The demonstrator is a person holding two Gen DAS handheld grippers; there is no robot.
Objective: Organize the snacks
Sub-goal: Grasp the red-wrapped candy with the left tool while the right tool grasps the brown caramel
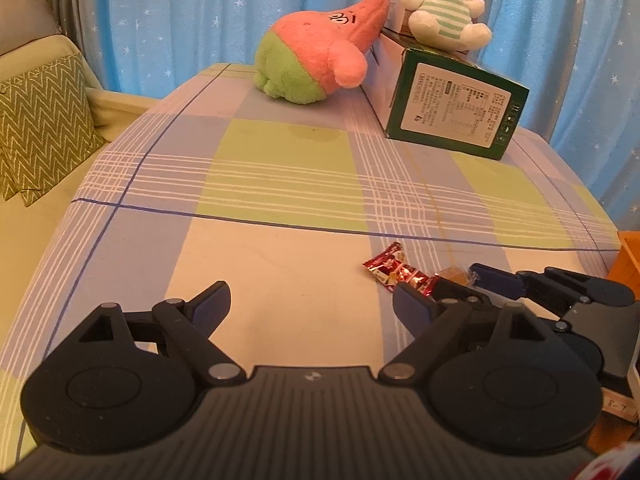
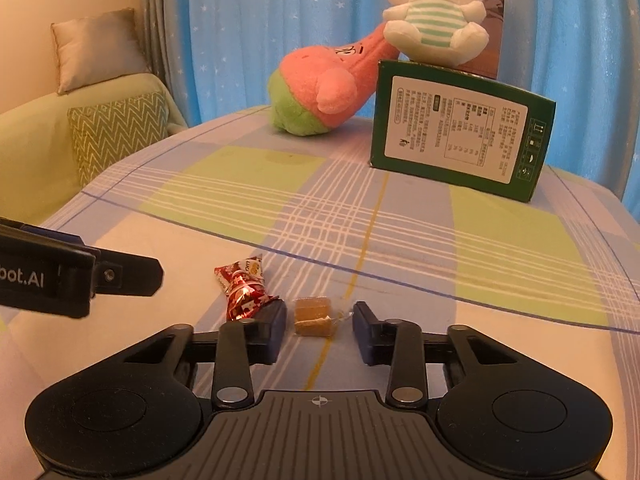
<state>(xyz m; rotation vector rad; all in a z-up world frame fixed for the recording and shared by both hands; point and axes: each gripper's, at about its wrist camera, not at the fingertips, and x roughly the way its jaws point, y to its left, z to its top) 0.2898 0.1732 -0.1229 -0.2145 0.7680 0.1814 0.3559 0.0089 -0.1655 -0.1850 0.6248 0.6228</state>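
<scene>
A red foil-wrapped candy [image 2: 243, 289] lies on the checked tablecloth, and a clear-wrapped brown snack [image 2: 313, 316] lies just to its right. My right gripper [image 2: 320, 330] is open low over the cloth, its fingers either side of the brown snack; its left finger touches the red candy's end. My left gripper [image 1: 311, 306] is open and empty, hovering to the left of the snacks. In the left wrist view the red candy [image 1: 394, 272] and brown snack [image 1: 454, 274] sit by its right finger, with the right gripper's fingers [image 1: 496, 280] beside them.
A green box [image 2: 460, 140] stands at the back right with a white plush [image 2: 434, 12] on top; a pink-green plush [image 2: 320, 96] leans beside it. An orange container [image 1: 630, 256] is at the table's right edge. A sofa with cushions [image 1: 40, 128] is on the left.
</scene>
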